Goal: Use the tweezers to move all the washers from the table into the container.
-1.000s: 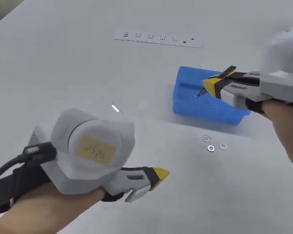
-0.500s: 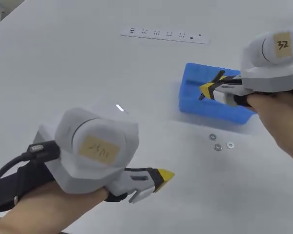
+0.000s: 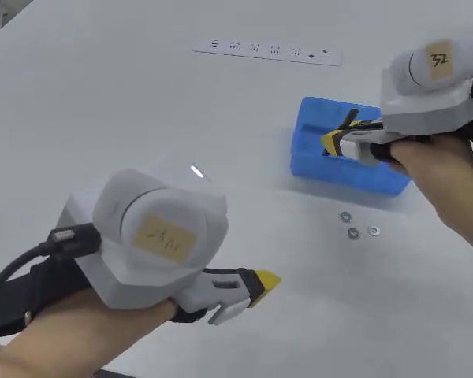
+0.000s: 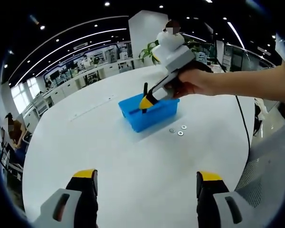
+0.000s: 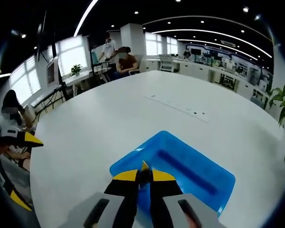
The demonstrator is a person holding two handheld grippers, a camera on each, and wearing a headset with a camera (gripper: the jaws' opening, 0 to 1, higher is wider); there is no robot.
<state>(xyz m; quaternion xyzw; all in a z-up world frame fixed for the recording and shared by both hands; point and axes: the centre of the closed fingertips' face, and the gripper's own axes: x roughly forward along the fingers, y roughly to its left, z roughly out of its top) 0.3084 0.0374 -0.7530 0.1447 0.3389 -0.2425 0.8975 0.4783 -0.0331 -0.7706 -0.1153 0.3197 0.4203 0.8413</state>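
Your right gripper clamps the tweezers, seemingly over the container. Their opening and hold I cannot tell.

A wide white table spreads ahead of the fingertips of the right gripper, a white power strip lying far beyond them. Past it stand a white pillar, bright windows, office desks and 2 people; curved ceiling light strips glow above.

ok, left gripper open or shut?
Open. The left gripper shows both yellow-tipped jaws wide apart in its own view, table between them.
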